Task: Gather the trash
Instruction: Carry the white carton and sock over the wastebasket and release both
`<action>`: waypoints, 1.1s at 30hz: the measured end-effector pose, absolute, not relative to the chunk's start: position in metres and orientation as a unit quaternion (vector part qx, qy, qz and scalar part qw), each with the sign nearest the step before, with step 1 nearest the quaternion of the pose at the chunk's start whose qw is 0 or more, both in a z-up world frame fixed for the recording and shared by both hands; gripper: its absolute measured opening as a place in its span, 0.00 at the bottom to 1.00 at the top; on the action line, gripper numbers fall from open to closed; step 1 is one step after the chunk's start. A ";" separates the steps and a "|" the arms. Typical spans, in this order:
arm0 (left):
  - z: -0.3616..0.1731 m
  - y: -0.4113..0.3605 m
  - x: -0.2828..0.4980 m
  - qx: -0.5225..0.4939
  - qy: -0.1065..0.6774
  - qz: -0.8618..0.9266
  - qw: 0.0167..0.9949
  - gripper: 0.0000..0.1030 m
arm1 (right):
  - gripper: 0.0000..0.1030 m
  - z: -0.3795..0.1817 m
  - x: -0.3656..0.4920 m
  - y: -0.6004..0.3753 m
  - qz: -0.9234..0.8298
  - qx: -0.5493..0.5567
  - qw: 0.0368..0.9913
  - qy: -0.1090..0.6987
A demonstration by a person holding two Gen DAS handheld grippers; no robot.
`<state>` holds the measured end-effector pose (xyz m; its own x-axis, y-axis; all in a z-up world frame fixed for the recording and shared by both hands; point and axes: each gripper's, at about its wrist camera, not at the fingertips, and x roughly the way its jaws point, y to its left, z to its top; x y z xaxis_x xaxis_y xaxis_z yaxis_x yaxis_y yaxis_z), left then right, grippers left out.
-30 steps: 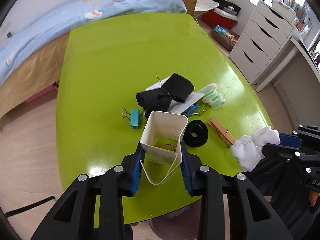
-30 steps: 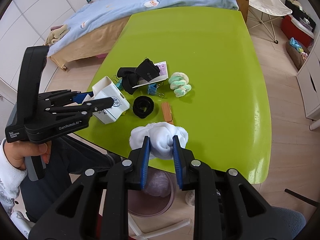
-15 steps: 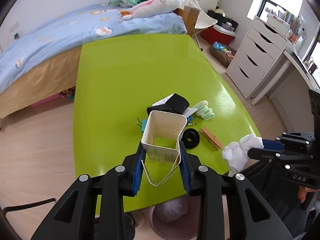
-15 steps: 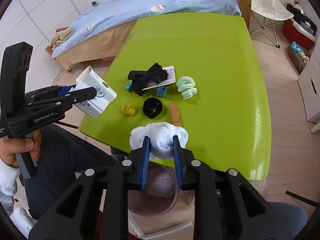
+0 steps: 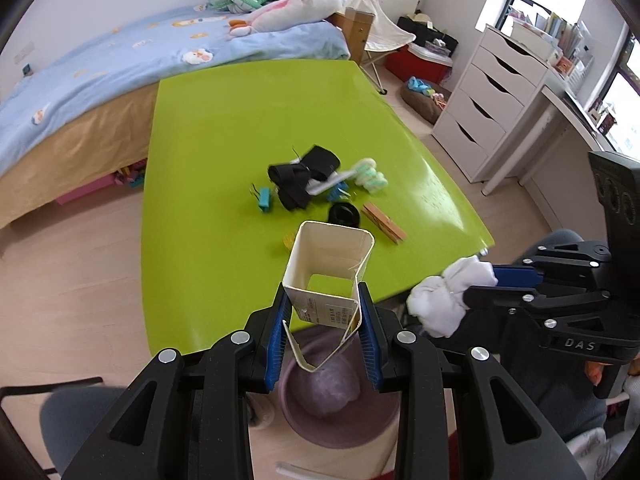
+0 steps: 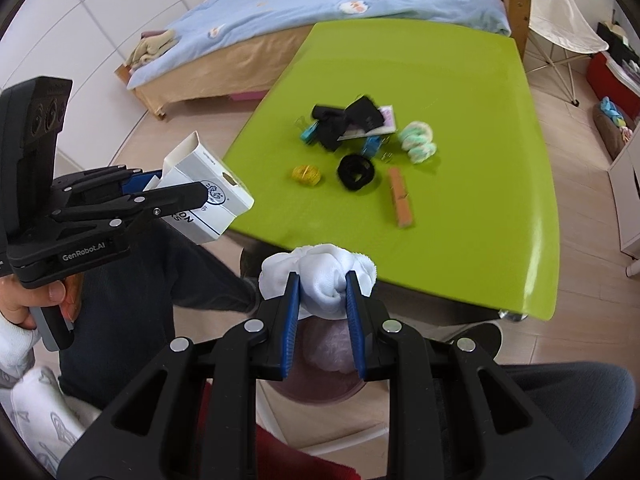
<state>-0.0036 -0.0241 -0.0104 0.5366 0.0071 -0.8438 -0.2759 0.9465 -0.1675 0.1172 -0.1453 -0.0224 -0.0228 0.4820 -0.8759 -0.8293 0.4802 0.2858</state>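
My left gripper (image 5: 323, 300) is shut on an empty white carton (image 5: 328, 268), held in the air off the near edge of the green table (image 5: 224, 128), above a mauve bin (image 5: 340, 404) on the floor. The carton also shows in the right wrist view (image 6: 204, 196). My right gripper (image 6: 319, 284) is shut on a white crumpled tissue wad (image 6: 320, 276), also off the table edge, above the same bin (image 6: 332, 352). The tissue shows in the left wrist view (image 5: 448, 300).
On the table lie black cloth (image 6: 344, 120), a black ring (image 6: 355, 172), a yellow wad (image 6: 306, 174), a wooden clothespin (image 6: 400, 198), blue binder clips (image 5: 264, 198), a green-white scrunchie (image 6: 418, 140). A bed (image 5: 120, 64) stands behind, white drawers (image 5: 492, 100) to the right.
Both grippers pulled back from the table with their loads and now hover past its near edge over the bin. The carton lifted off the yellow wad.
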 end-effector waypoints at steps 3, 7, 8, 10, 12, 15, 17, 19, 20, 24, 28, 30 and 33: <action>-0.010 -0.029 -0.015 -0.144 0.475 0.077 0.865 0.31 | 0.22 -0.027 0.106 -0.148 0.488 -0.170 0.669 0.534; -0.009 -0.032 -0.028 -0.149 0.476 0.076 0.864 0.31 | 0.22 -0.035 0.091 -0.152 0.494 -0.175 0.655 0.543; -0.009 -0.033 -0.032 -0.150 0.476 0.076 0.863 0.31 | 0.22 -0.036 0.088 -0.152 0.496 -0.176 0.652 0.545; -0.009 -0.034 -0.036 -0.151 0.476 0.076 0.863 0.31 | 0.22 -0.038 0.084 -0.152 0.500 -0.177 0.647 0.547; -0.008 -0.034 -0.041 -0.154 0.476 0.076 0.863 0.31 | 0.22 -0.039 0.081 -0.151 0.502 -0.178 0.644 0.549; -0.009 -0.034 -0.045 -0.157 0.476 0.077 0.862 0.31 | 0.26 -0.043 0.075 -0.149 0.510 -0.180 0.634 0.553; -0.011 -0.036 -0.046 -0.158 0.478 0.076 0.861 0.31 | 0.34 -0.045 0.074 -0.147 0.511 -0.181 0.630 0.556; -0.011 -0.037 -0.047 -0.158 0.478 0.075 0.861 0.31 | 0.57 -0.045 0.075 -0.147 0.510 -0.175 0.631 0.558; -0.011 -0.037 -0.047 -0.158 0.479 0.074 0.861 0.31 | 0.70 -0.044 0.076 -0.149 0.508 -0.172 0.634 0.557; -0.013 -0.042 -0.047 -0.155 0.482 0.067 0.860 0.31 | 0.86 -0.039 0.084 -0.156 0.492 -0.159 0.649 0.558; -0.015 -0.051 -0.045 -0.145 0.489 0.051 0.858 0.31 | 0.89 -0.032 0.094 -0.165 0.474 -0.149 0.668 0.554; -0.016 -0.056 -0.043 -0.142 0.493 0.041 0.857 0.31 | 0.89 -0.028 0.099 -0.172 0.464 -0.144 0.677 0.552; -0.018 -0.063 -0.041 -0.137 0.499 0.029 0.855 0.31 | 0.89 -0.024 0.105 -0.179 0.454 -0.140 0.688 0.548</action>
<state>-0.0408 -0.0631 -0.0179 0.5001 -0.0877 -0.8615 -0.1863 0.9607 -0.2059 0.1050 -0.1788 -0.0240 -0.0134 0.4716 -0.8817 -0.7788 0.5481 0.3051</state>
